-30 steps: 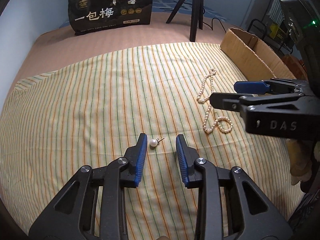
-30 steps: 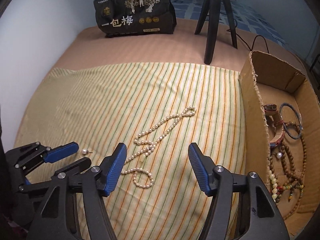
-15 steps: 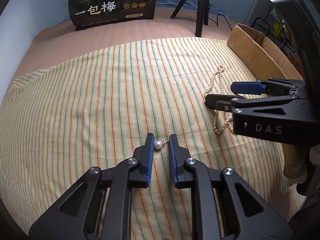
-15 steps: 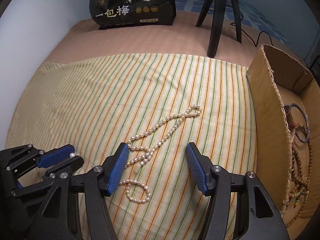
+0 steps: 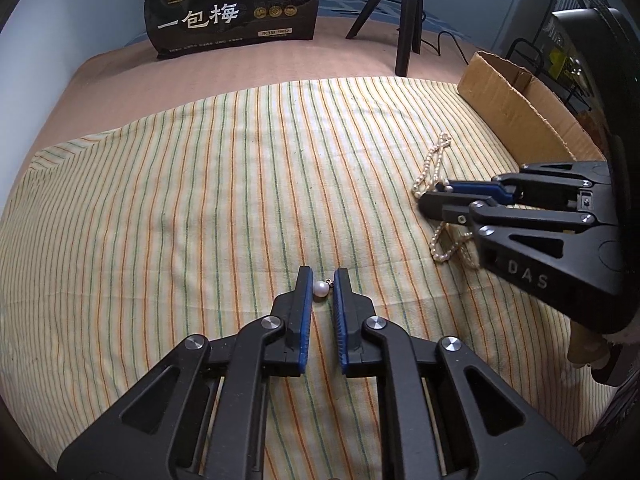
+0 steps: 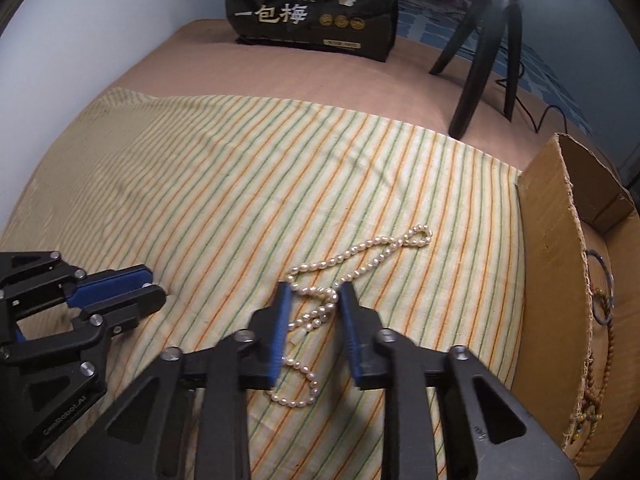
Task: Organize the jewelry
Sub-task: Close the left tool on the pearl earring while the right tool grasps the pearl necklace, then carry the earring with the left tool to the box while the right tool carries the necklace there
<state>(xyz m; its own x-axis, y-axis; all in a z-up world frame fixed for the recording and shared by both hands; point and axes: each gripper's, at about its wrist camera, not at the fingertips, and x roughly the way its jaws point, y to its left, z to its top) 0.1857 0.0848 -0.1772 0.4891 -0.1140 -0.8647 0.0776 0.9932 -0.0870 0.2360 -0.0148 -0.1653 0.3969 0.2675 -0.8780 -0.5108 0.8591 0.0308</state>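
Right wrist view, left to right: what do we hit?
left gripper → right gripper straddling the pearl necklace → cardboard box → bead strands inside it.

- Pearl earring [image 5: 320, 289] at lower centre, on the striped cloth [image 5: 180, 208].
- Pearl necklace [image 6: 340, 280] at centre; cardboard box [image 6: 548, 248] at right edge.
- Snack bag [image 5: 232, 4] at top, tripod [image 5: 404, 20] to its right.

Both wrist views look forward, low and close over the striped cloth [image 5: 200, 200], sharing the black bag [image 6: 312, 8].
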